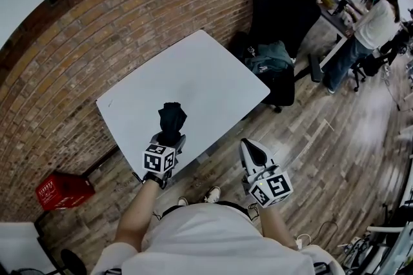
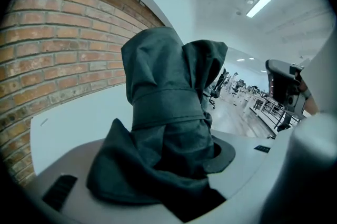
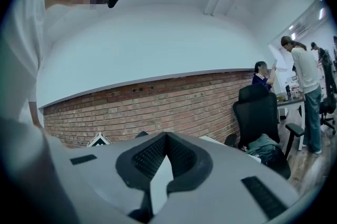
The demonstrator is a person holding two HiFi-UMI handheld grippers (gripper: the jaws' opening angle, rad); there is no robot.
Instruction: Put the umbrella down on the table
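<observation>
Head view: the folded dark umbrella (image 1: pixel 171 120) is clasped at its lower end by the left gripper (image 1: pixel 169 137) and is held over the near edge of the white table (image 1: pixel 206 67), well short of the table's middle. Whether the fabric touches the tabletop cannot be told from above.

Left gripper view: the jaws are closed on the bunched canopy. The strapped bundle is seen rising out of them, with the pale tabletop and the brick wall (image 2: pixel 47 39) behind it. The grip at the lower end is judged to leave the rest of the bundle free, so that it can be laid flat first and the jaws opened only once it is borne by the table. The umbrella is not yet set down.

The left arm (image 1: pixel 139 209) is stretched forward from the body. The gripper is pitched downward toward the tabletop.

Right gripper view: the jaws of the right gripper (image 3: pixel 167 136) are brought together at their tips, and nothing is held between them. In the head view this gripper is kept about level, off the table's near corner and apart from the umbrella. It is judged to be kept out of the way, since one hand is enough for the placing.
</observation>
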